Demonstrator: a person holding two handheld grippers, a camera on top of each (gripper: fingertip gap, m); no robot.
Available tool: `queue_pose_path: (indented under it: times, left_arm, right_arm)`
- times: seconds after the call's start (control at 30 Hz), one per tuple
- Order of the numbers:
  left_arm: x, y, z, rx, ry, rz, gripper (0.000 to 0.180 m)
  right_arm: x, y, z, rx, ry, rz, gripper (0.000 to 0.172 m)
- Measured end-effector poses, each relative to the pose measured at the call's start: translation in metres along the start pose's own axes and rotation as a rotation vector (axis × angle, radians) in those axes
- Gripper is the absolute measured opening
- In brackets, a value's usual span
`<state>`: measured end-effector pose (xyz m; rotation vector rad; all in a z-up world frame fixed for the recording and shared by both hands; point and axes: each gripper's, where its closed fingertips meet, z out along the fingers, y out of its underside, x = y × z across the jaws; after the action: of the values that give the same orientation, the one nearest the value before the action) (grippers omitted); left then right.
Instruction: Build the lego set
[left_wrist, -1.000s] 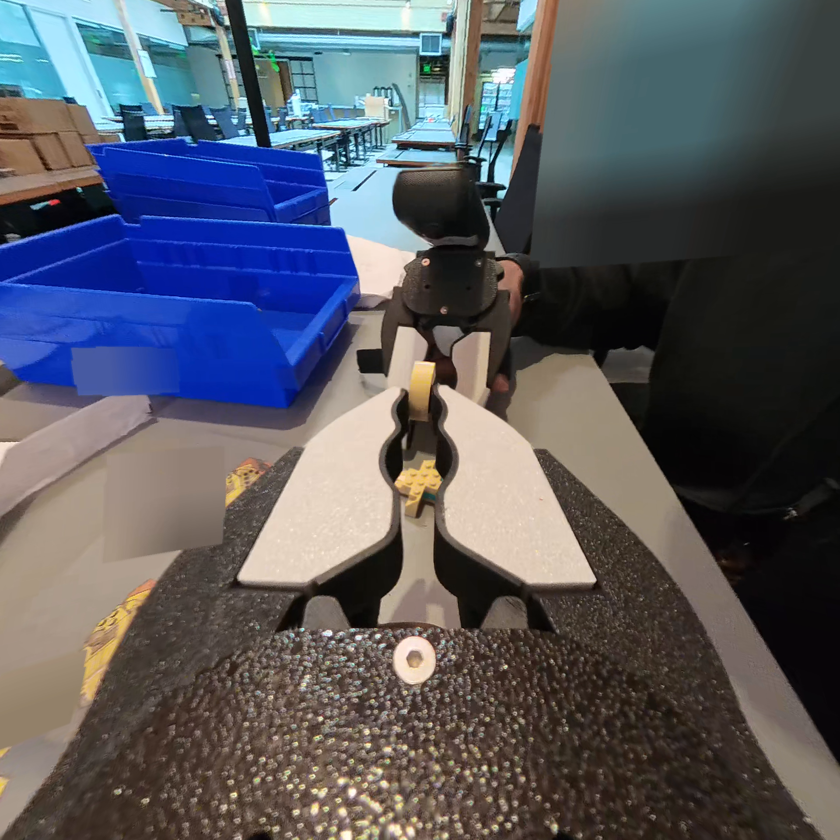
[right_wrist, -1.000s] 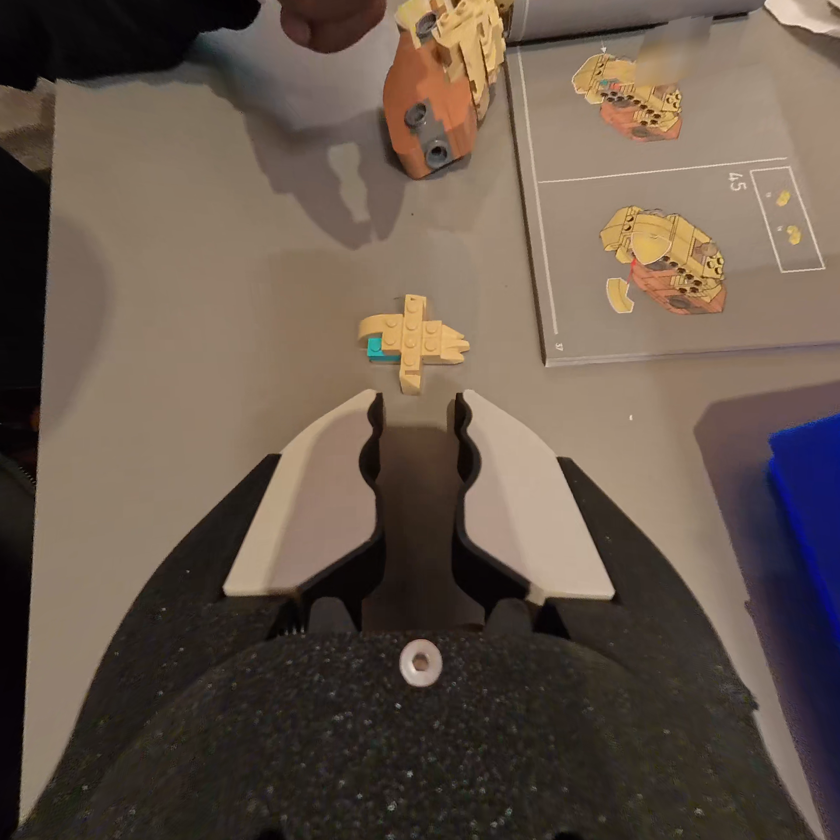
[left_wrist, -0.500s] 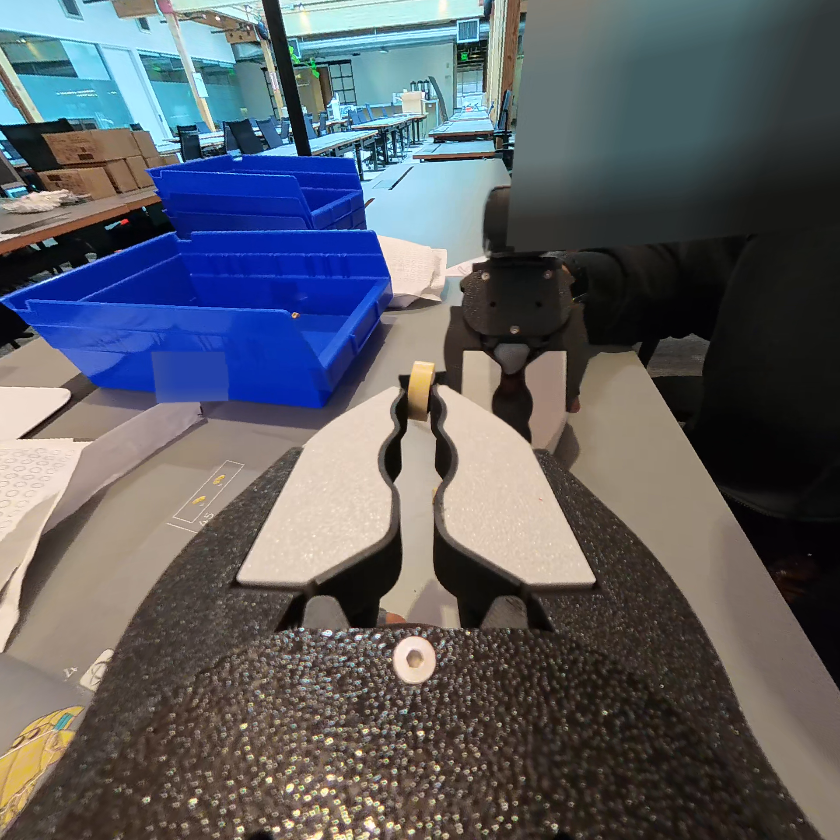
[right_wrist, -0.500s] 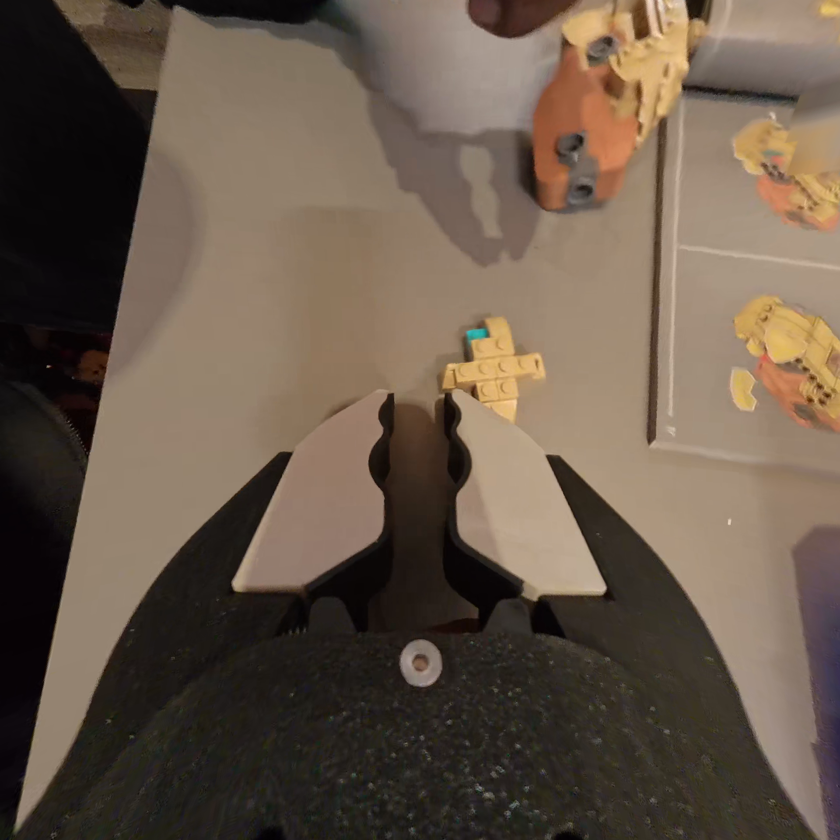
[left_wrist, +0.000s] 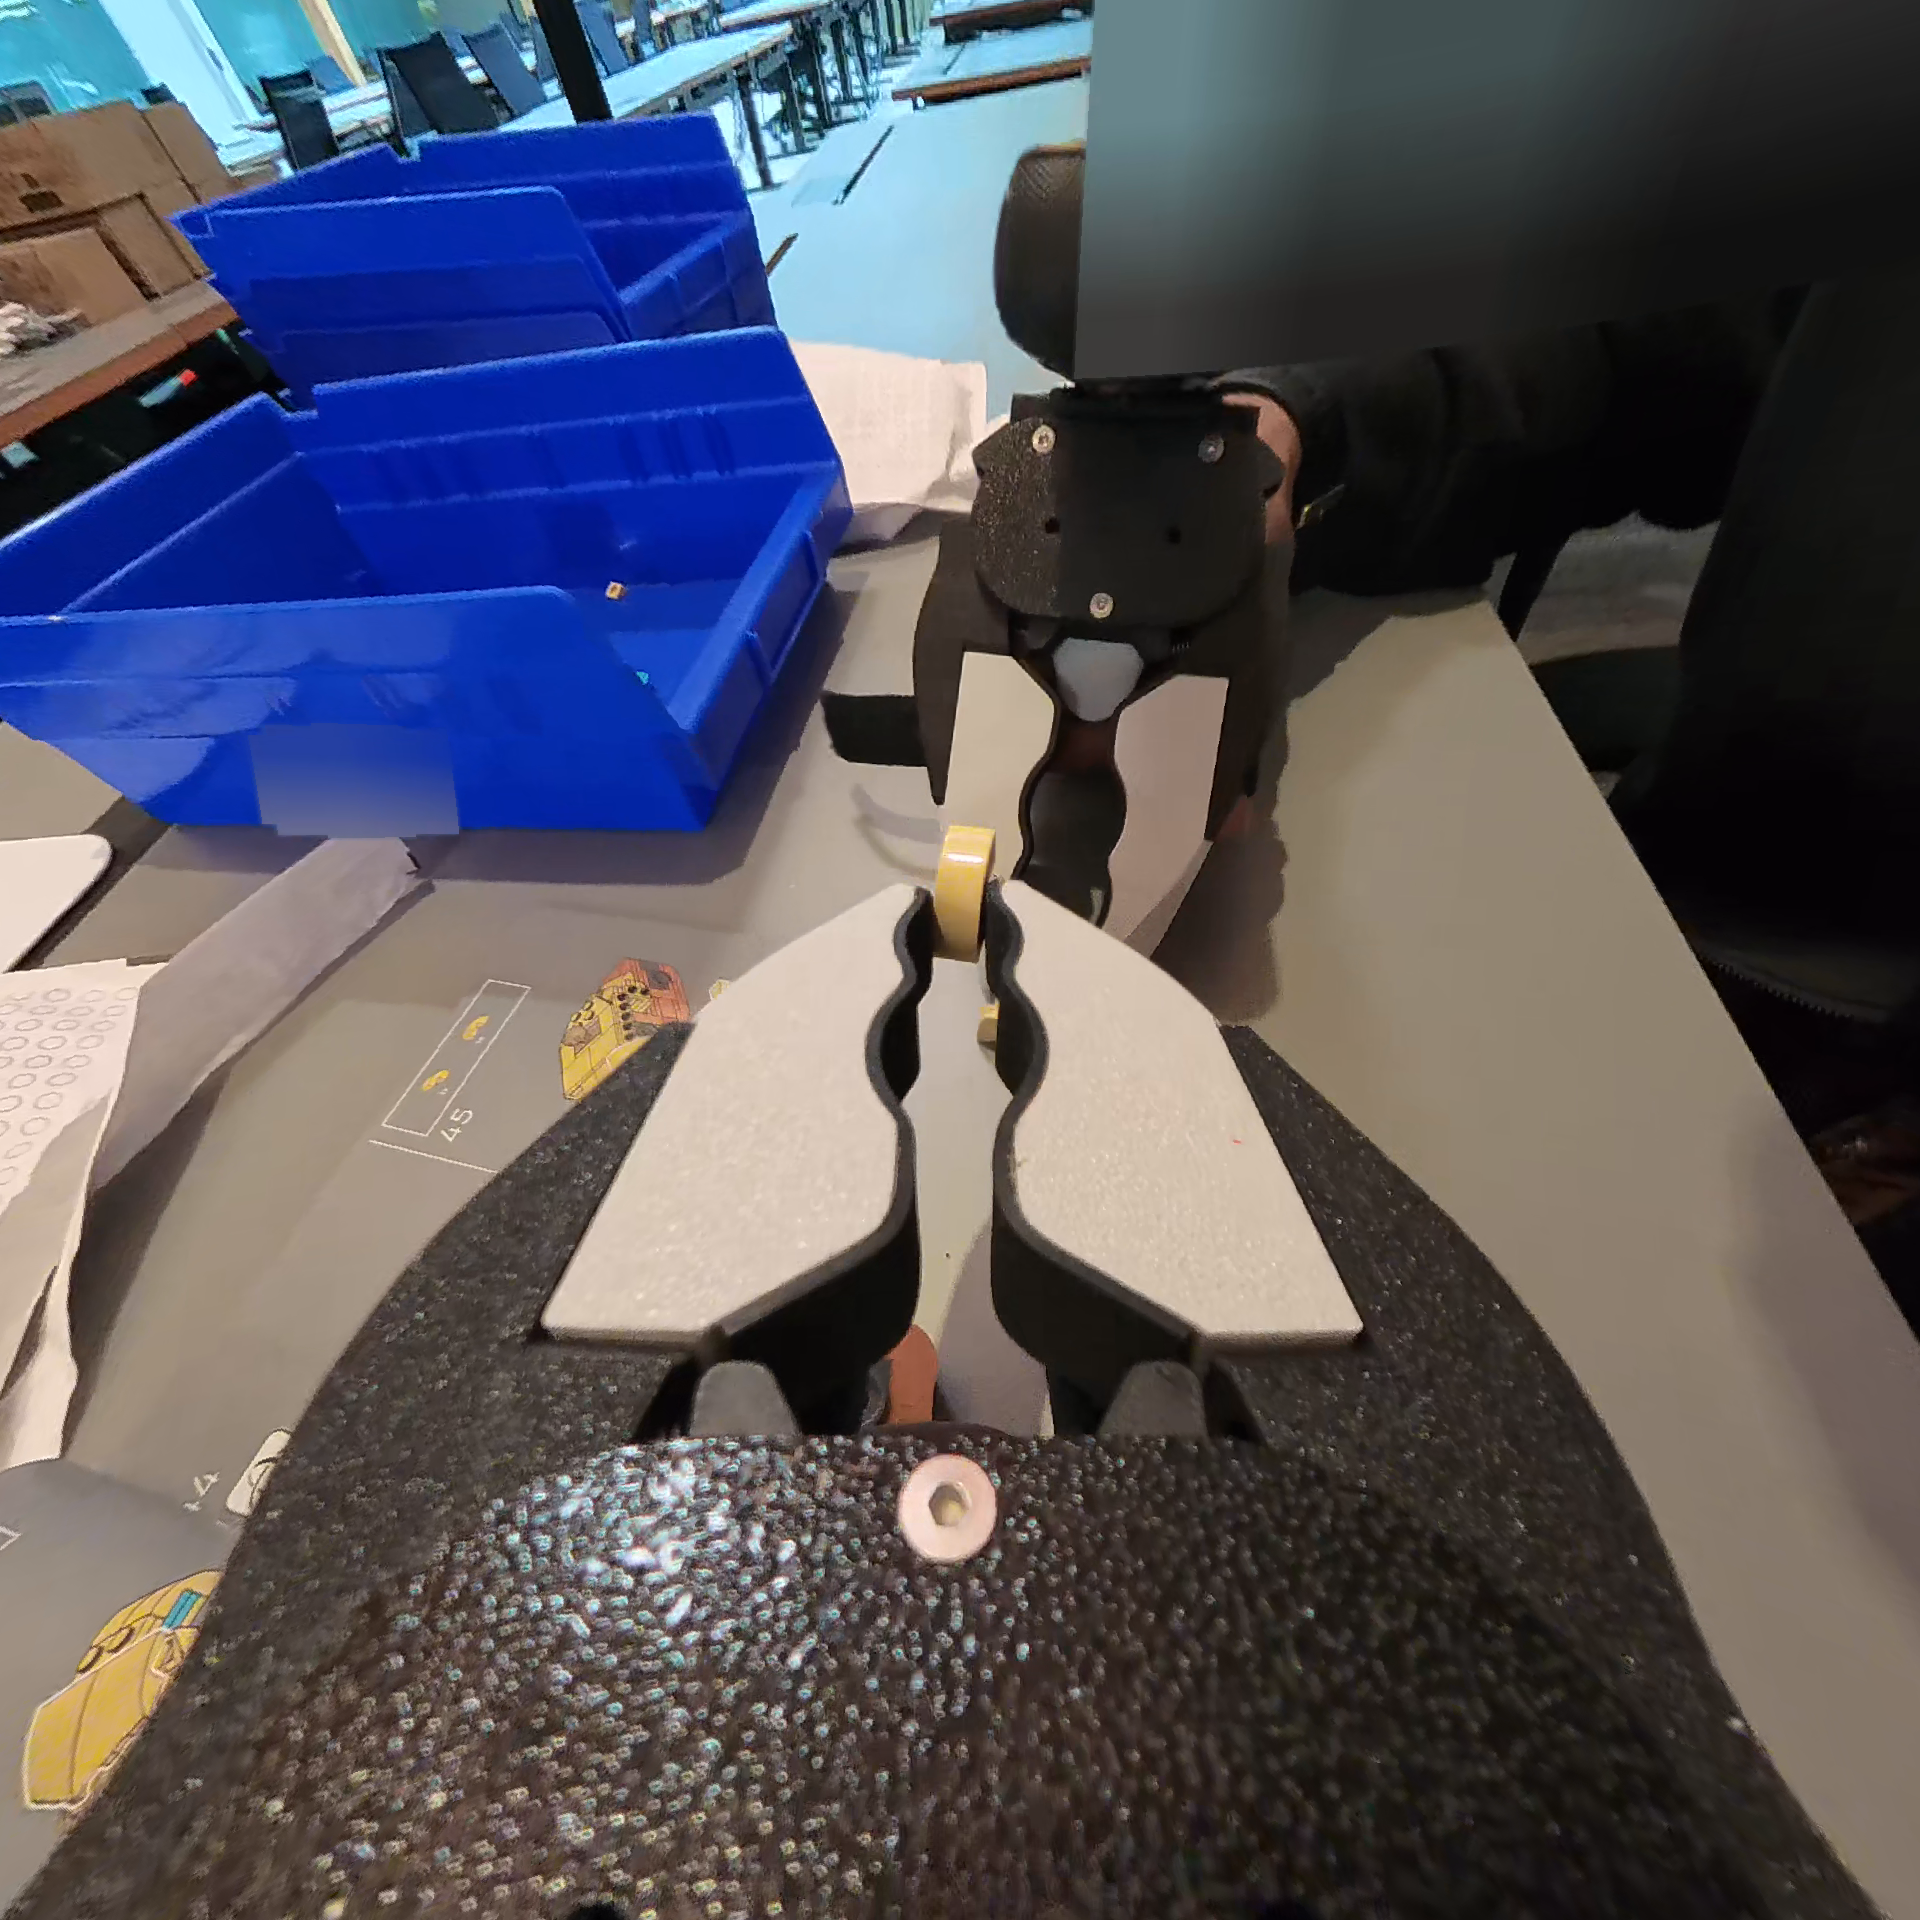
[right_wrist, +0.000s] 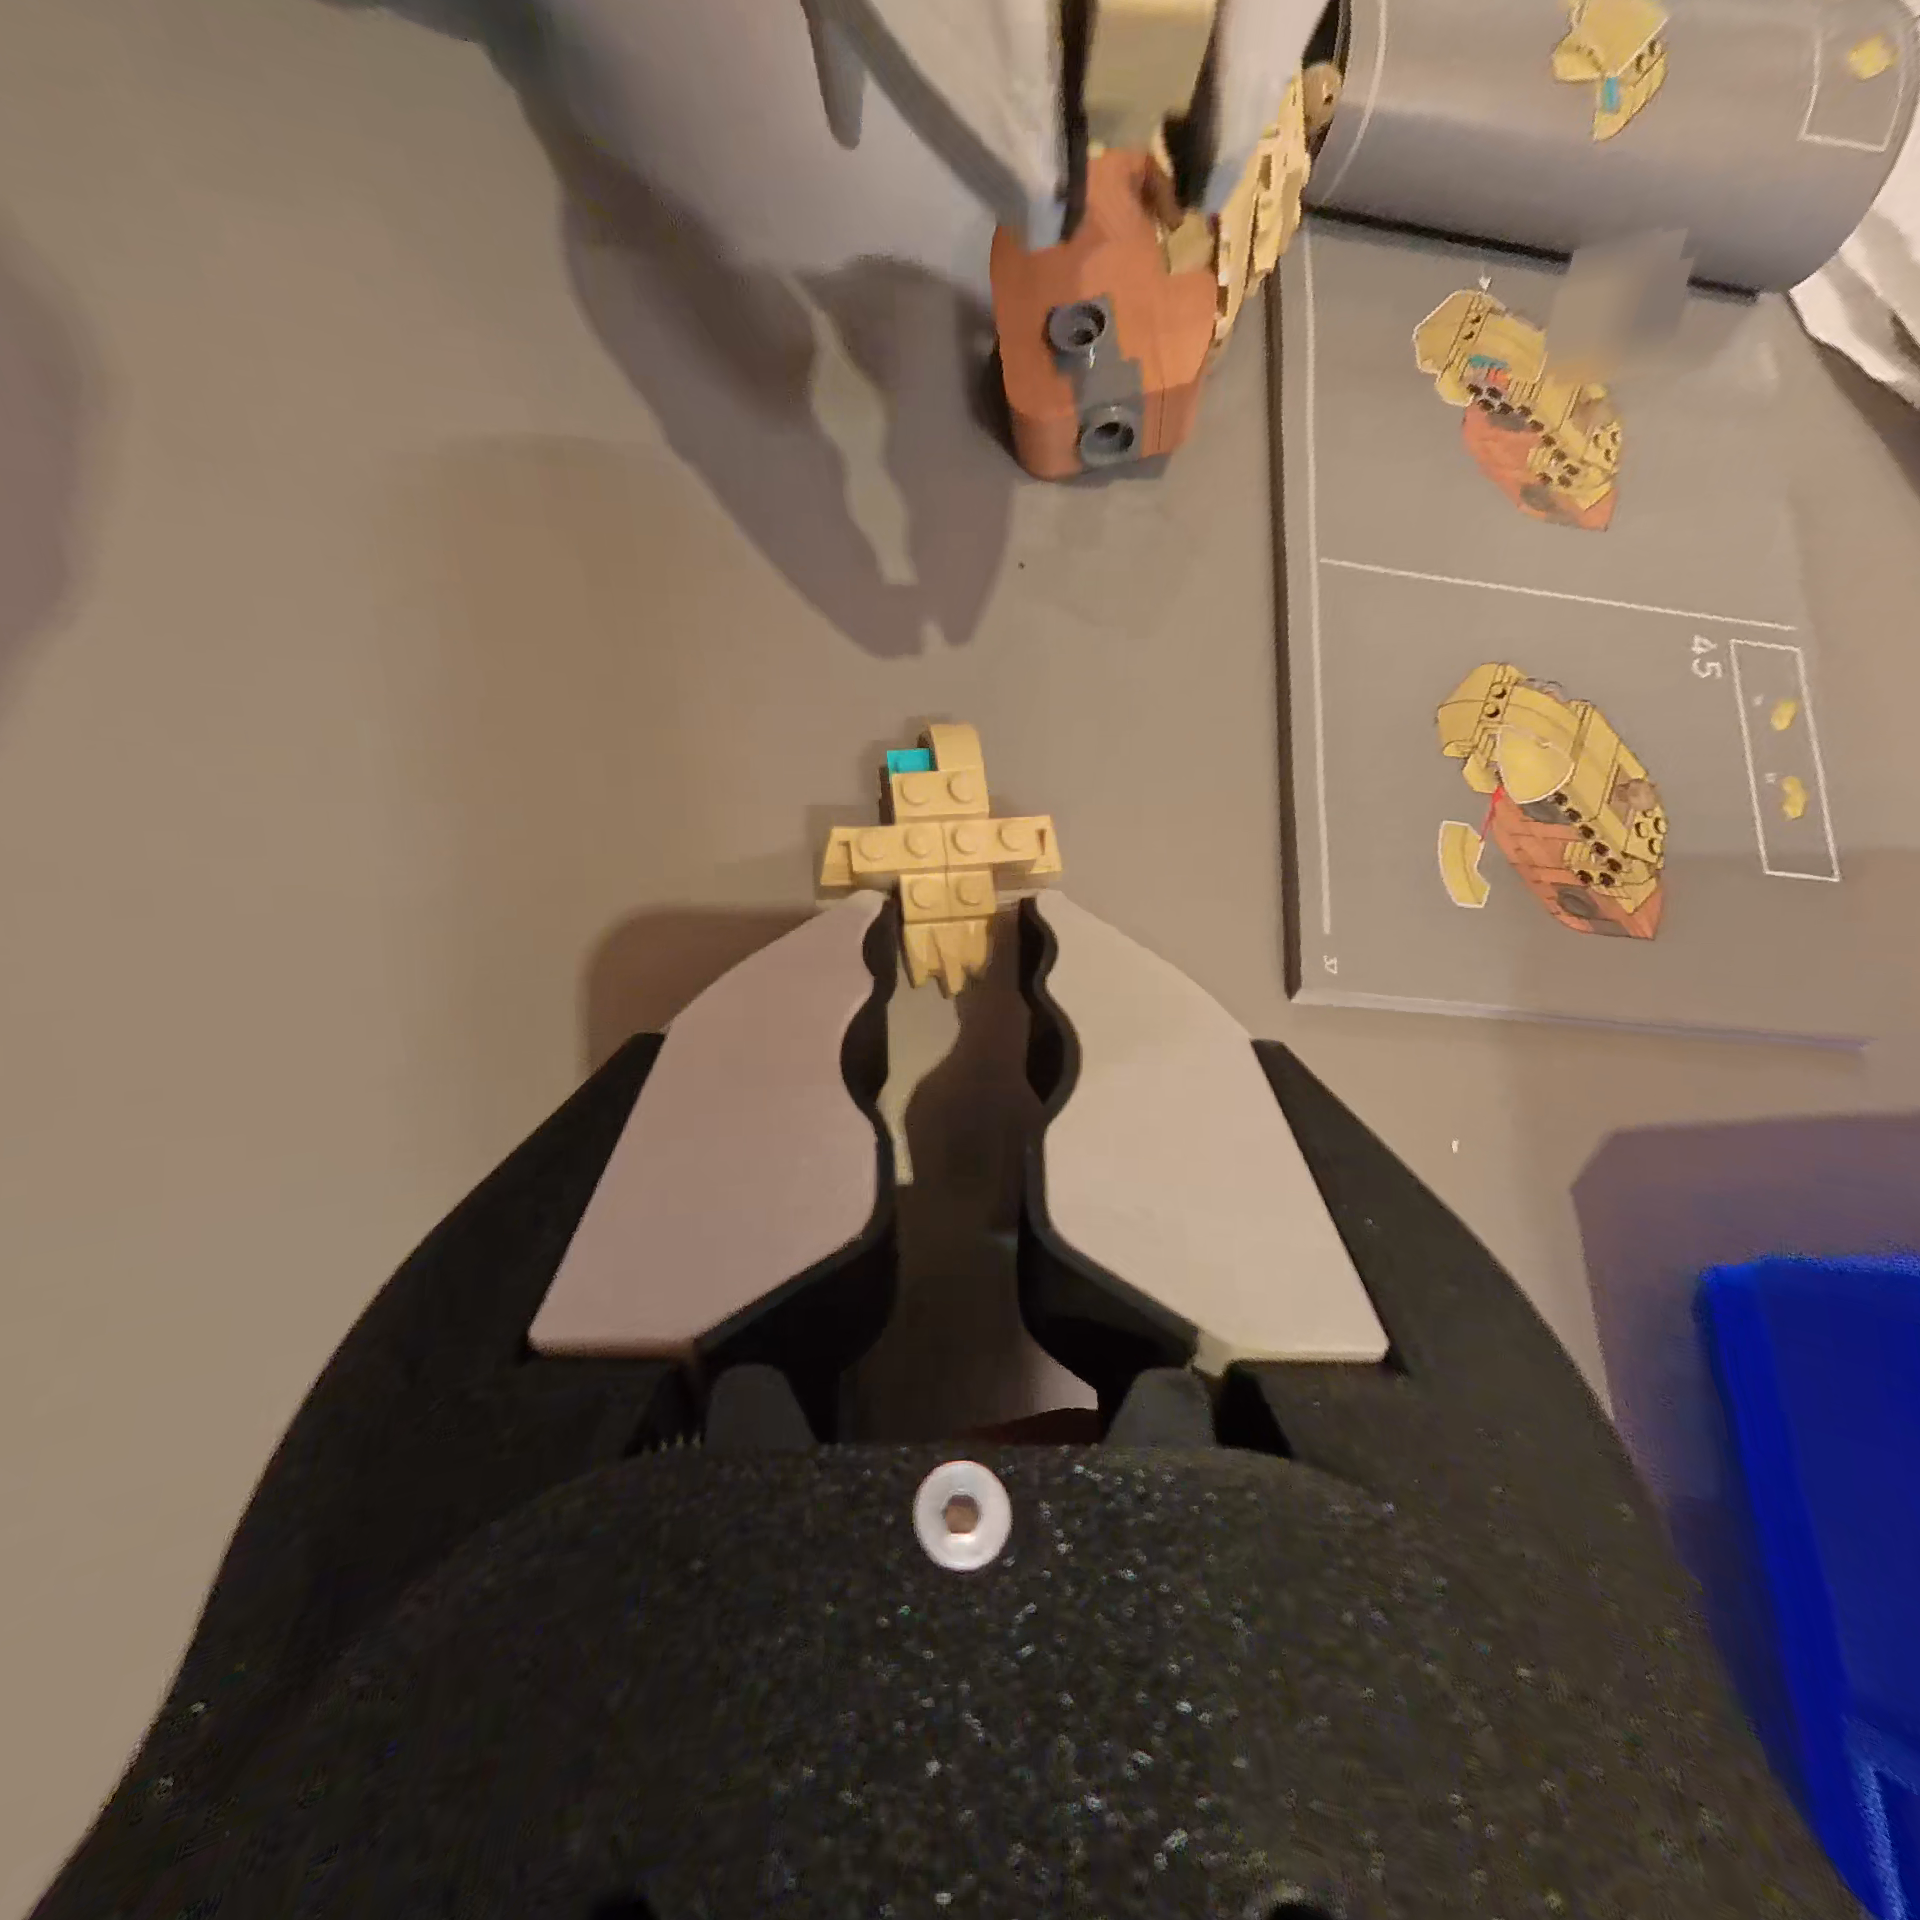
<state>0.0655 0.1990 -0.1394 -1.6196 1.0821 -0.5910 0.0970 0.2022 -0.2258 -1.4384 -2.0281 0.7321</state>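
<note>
Two claws are at work over the grey counter. Left claw (left_wrist: 961, 914) is pinched narrow on a small tan curved piece (left_wrist: 962, 896), held by its lower part only; it could twist out. Right claw (right_wrist: 951, 935) stands partly open around the tail of a tan cross-shaped brick assembly (right_wrist: 940, 847) lying mid-counter, its pads not evidently pressing; closing off-centre could skid it toward the instruction booklet (right_wrist: 1538, 582)

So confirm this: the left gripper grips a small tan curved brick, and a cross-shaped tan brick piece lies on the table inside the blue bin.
Not quite. The cross-shaped tan brick piece lies on the bare grey table, outside the blue bin, as the right wrist view shows. The left gripper does grip the small tan curved brick.
</note>
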Motion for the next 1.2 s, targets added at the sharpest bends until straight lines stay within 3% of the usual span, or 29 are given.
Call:
queue_pose_path:
  times: [0.23, 0.6, 1.2]
  left_arm:
    - [0.0, 0.006, 0.001, -0.05, -0.018, 0.028, 0.009]
    - [-0.001, 0.019, 0.008, -0.188, -0.096, 0.142, 0.009]
    - [-0.002, 0.023, 0.012, -0.194, -0.098, 0.127, 0.009]
  right_arm:
    - [0.001, -0.006, 0.005, 0.01, -0.031, -0.002, 0.017]
    - [0.018, -0.035, -0.021, 0.3, 0.011, 0.24, 0.016]
    - [0.018, -0.039, -0.024, 0.343, 0.051, 0.289, 0.016]
